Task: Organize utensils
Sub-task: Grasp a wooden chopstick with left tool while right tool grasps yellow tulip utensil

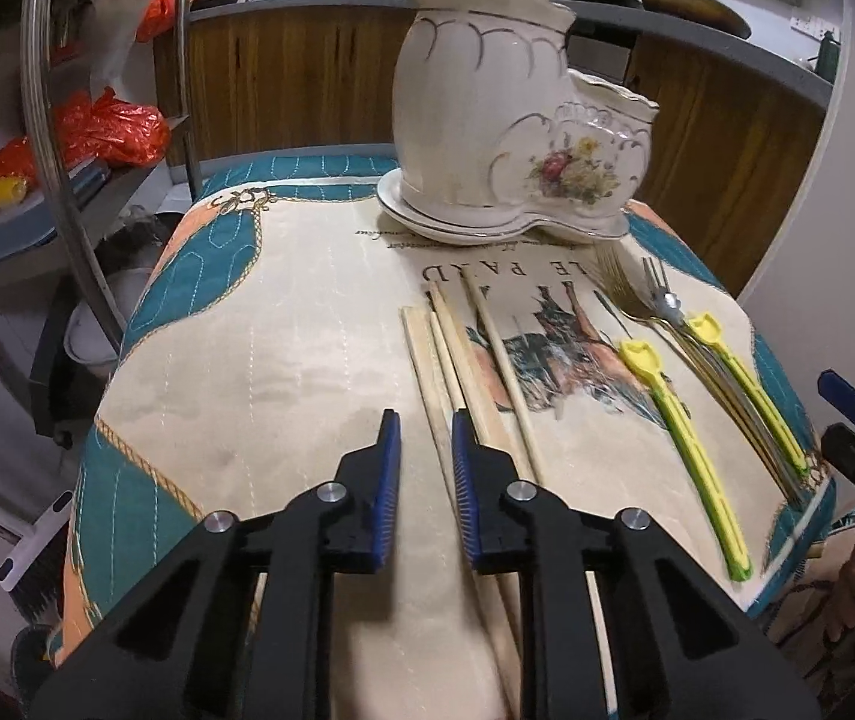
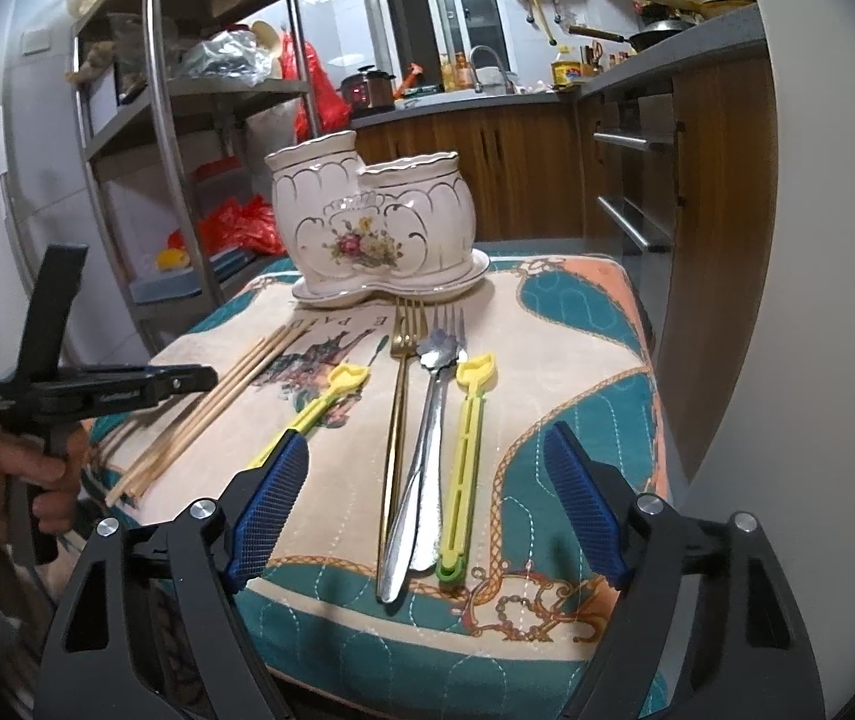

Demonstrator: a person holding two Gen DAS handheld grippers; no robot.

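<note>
A white ceramic utensil holder [image 1: 505, 138] with a flower print stands on its saucer at the far end of the table; it also shows in the right wrist view [image 2: 376, 234]. Several wooden chopsticks [image 1: 463, 360] lie in front of it, also seen in the right wrist view [image 2: 205, 420]. To their right lie a gold fork [image 2: 400, 396], a silver fork [image 2: 427, 450] and two yellow plastic utensils [image 2: 463, 456]. My left gripper [image 1: 425, 426] is narrowly open, its tips either side of one chopstick. My right gripper [image 2: 427, 450] is wide open over the forks.
A patterned teal and cream cloth [image 1: 283, 324] covers the small table. A metal shelf rack [image 2: 187, 120] with bags stands to the left. Wooden kitchen cabinets [image 2: 517, 168] and a counter run behind and to the right.
</note>
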